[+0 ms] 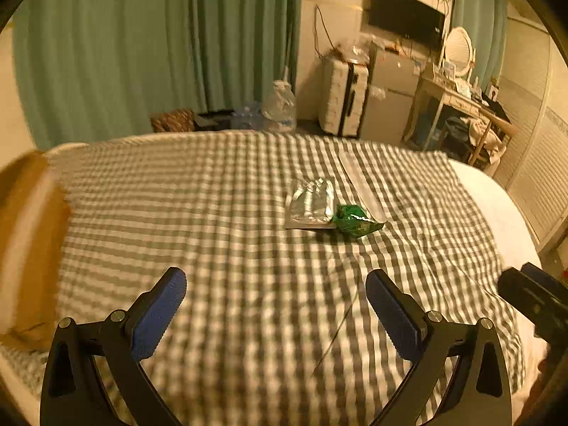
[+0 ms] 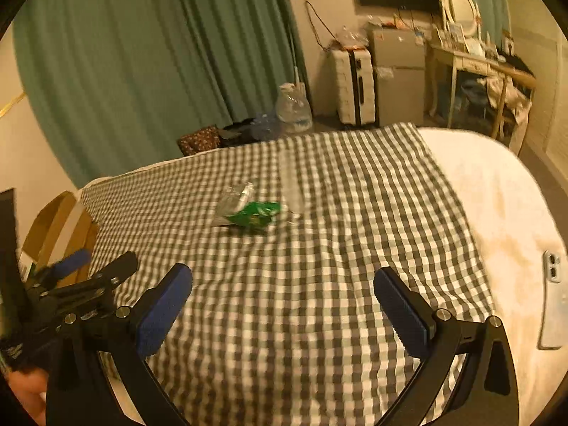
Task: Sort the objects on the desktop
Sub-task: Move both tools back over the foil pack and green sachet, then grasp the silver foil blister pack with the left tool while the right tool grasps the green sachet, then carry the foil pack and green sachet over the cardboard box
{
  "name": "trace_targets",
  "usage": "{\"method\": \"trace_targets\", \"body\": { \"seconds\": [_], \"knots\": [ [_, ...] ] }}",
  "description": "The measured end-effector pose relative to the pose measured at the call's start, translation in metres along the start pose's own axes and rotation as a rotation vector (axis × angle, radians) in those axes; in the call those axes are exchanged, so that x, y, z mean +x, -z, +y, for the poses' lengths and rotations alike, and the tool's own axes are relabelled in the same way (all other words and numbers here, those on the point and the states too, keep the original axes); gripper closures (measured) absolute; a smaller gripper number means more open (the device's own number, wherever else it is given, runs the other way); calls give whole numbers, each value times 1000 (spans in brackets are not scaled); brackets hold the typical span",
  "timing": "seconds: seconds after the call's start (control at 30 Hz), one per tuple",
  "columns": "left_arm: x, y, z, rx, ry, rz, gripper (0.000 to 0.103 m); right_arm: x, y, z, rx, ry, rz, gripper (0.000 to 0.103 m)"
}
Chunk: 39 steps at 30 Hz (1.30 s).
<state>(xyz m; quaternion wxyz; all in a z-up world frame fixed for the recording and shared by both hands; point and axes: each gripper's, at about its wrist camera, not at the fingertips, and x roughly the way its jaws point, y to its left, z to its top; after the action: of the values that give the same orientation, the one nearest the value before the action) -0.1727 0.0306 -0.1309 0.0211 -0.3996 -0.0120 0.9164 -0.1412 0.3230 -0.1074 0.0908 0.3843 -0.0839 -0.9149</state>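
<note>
Jaws, left gripper [image 1: 276, 314]: spread wide, nothing between the pads.
Jaws, right gripper [image 2: 283, 314]: spread wide, nothing held.
Silver pouch [image 1: 310, 204]: flat on the checkered cloth [image 1: 213, 213], well ahead of both grippers.
Green wrapper [image 1: 353, 220]: crumpled, touching the pouch's near right corner.
Phone [image 2: 552, 305]: on white bedding, right of the cloth.
</note>
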Motion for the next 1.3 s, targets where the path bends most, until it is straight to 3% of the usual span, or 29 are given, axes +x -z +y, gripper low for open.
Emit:
{"method": "trace_targets", "body": {
  "seconds": [0.07,0.17,0.37,0.43,0.5,0.57,0.67,0.73,0.87,1.03,1.1,1.17,1.3],
  "knots": [
    [32,-5,-4,-12,-9,19,0,20,-3,-10,14,1,27,1],
    [70,-18,-2,-89,37,23,0,50,-10,-16,-1,-1,62,4],
    [134,-60,-2,-145,64,28,0,96,-40,-16,-38,-24,48,5],
    [153,-72,-12,-81,75,43,0,107,-48,-13,-51,-37,38,6],
    [172,-73,-28,74,40,75,0,119,-50,-8,-65,-66,35,6],
    [188,-67,-33,120,18,114,0,128,-43,-7,-44,-103,49,7],
    [194,-68,-20,58,92,117,0,136,-31,-9,22,-159,52,7],
    [194,-70,-11,65,97,120,7,144,-33,-7,23,-190,66,7],
    [193,-73,6,75,93,116,31,164,-34,8,-25,-171,94,7],
    [180,-78,43,14,76,135,32,188,-30,31,-47,-174,142,8],
    [177,-78,61,-38,53,143,32,197,-26,42,-75,-140,159,14],
    [176,-77,72,-68,53,148,32,207,-24,47,-81,-126,191,51],
    [176,-75,65,-23,6,137,32,207,-22,45,-66,-121,183,62]
  ]
}}
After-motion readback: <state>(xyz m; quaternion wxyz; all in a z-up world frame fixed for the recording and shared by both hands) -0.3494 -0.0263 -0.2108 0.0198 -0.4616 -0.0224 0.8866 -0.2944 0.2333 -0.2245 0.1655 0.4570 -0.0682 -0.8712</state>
